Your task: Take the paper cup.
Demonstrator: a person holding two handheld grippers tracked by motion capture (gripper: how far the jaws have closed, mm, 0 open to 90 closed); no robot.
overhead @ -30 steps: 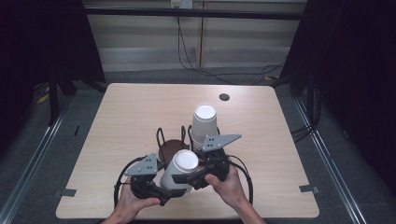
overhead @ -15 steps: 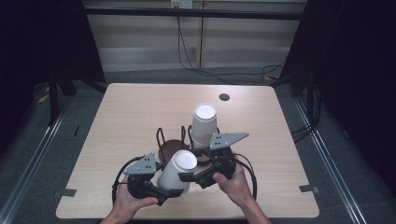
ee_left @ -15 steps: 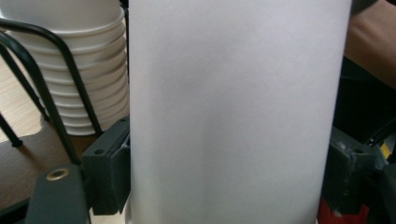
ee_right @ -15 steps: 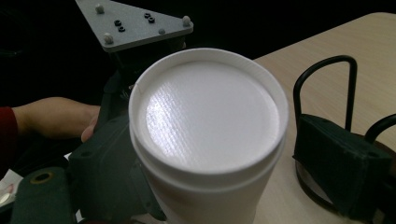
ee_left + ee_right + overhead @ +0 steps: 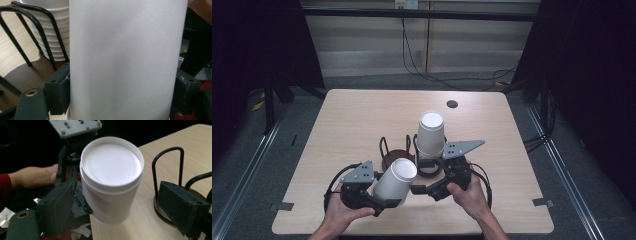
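Note:
A white paper cup (image 5: pixel 394 181) is tilted over the table's near edge with its closed base up. My left gripper (image 5: pixel 391 194) is shut on its wall. In the left gripper view the cup (image 5: pixel 125 60) stands between both pads, and the jaws (image 5: pixel 122 92) have just been closing on it. In the right gripper view the cup's base (image 5: pixel 111 165) faces the camera. My right gripper (image 5: pixel 422 177) points at the cup from the right, and its jaws (image 5: pixel 117 187) stand wide apart, open. A stack of white cups (image 5: pixel 431 135) stands upside down in a black wire holder (image 5: pixel 387 147).
The holder's brown round base (image 5: pixel 398 154) sits mid-table, just beyond both grippers; its wire loops (image 5: pixel 167 170) rise close to my right jaw. A small dark grommet (image 5: pixel 452 104) lies near the table's far edge. Black floor rails run along both sides of the table.
The cup has tipped further over and shifted a little to the left with my left gripper. My right hand has drawn back slightly to the right.

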